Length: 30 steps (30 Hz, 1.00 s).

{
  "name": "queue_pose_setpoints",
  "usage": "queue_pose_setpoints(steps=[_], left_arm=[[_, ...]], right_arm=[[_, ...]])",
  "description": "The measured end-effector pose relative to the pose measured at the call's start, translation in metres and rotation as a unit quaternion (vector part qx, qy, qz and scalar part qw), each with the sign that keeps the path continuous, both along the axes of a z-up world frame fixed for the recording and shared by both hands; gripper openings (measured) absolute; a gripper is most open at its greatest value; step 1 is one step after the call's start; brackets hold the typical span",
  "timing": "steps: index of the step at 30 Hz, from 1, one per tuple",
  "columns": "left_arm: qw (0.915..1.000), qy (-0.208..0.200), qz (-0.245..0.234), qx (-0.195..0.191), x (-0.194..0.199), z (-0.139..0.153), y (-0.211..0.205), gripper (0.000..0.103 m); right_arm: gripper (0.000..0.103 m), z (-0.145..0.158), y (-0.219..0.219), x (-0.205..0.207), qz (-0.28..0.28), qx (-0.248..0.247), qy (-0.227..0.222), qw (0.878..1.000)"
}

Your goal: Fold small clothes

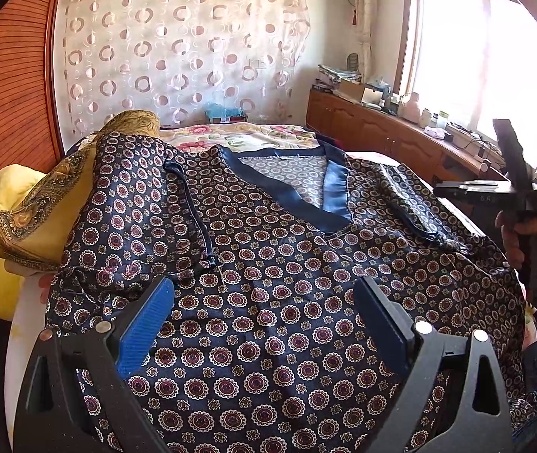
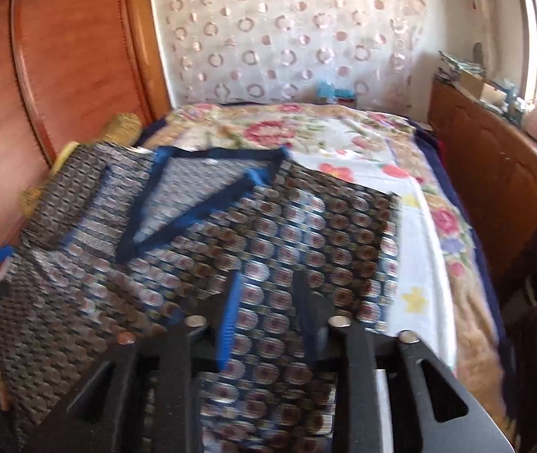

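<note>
Patterned shirt [image 1: 268, 264] on floral bed [image 2: 400, 158]

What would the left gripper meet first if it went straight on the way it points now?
Most likely the patterned shirt spread on the bed. The left gripper is open and angled down over the cloth, with nothing between its fingertips and the shirt, though depth is hard to judge.

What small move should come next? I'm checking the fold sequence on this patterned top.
Probably lower the open left tool and pinch the patterned top near its hem: the top lies spread flat, neckline far, both sleeves already folded inward.
</note>
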<state>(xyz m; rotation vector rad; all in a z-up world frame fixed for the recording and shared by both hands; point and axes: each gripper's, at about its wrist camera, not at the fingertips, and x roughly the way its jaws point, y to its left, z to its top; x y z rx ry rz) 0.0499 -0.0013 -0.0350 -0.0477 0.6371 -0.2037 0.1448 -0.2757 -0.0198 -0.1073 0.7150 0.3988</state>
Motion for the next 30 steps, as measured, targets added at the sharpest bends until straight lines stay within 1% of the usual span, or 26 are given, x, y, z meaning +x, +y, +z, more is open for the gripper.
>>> queue_pose_setpoints(steps=[2,5,7,11,13,15,17,22,25,27,28,30], left_arm=[[1.0000,0.001,0.000,-0.001,0.000,-0.001,0.000,0.097],[1.0000,0.002,-0.001,0.001,0.000,-0.001,-0.001,0.097],[1.0000,0.002,-0.002,0.002,0.001,-0.001,-0.002,0.097],[1.0000,0.002,-0.001,0.001,0.001,-0.001,-0.002,0.097],[1.0000,0.003,-0.001,0.001,0.001,-0.001,-0.003,0.097],[1.0000,0.004,-0.001,0.001,0.001,-0.002,-0.003,0.097],[1.0000,0.003,-0.001,0.002,0.001,-0.002,-0.003,0.097],[1.0000,0.003,0.003,0.000,0.001,-0.004,0.002,0.097],[1.0000,0.007,0.006,-0.001,0.004,-0.006,0.004,0.097],[0.9999,0.007,0.007,0.000,0.007,-0.005,0.006,0.097],[0.9999,0.007,0.009,0.003,0.009,-0.004,0.008,0.097],[0.9999,0.003,0.013,0.008,0.014,-0.002,0.014,0.097]], right_arm=[[0.037,-0.011,-0.006,0.010,-0.020,-0.025,0.014,0.999],[0.037,-0.026,-0.017,0.026,-0.052,-0.045,0.038,0.997],[0.037,-0.031,-0.022,0.034,-0.065,-0.047,0.046,0.996],[0.037,-0.038,-0.026,0.041,-0.073,-0.049,0.057,0.995],[0.028,-0.038,-0.024,0.041,-0.063,-0.051,0.051,0.995],[0.007,-0.037,-0.023,0.038,-0.057,-0.060,0.043,0.996],[0.005,-0.032,-0.027,0.033,-0.061,-0.068,0.030,0.995],[0.005,-0.030,-0.053,0.036,-0.107,-0.066,0.022,0.992],[0.005,-0.030,-0.060,0.037,-0.107,-0.048,0.026,0.993],[0.013,-0.028,-0.061,0.036,-0.107,-0.041,0.023,0.993],[0.015,-0.028,-0.060,0.037,-0.105,-0.036,0.020,0.994],[0.027,-0.027,-0.060,0.039,-0.097,-0.027,0.020,0.995]])
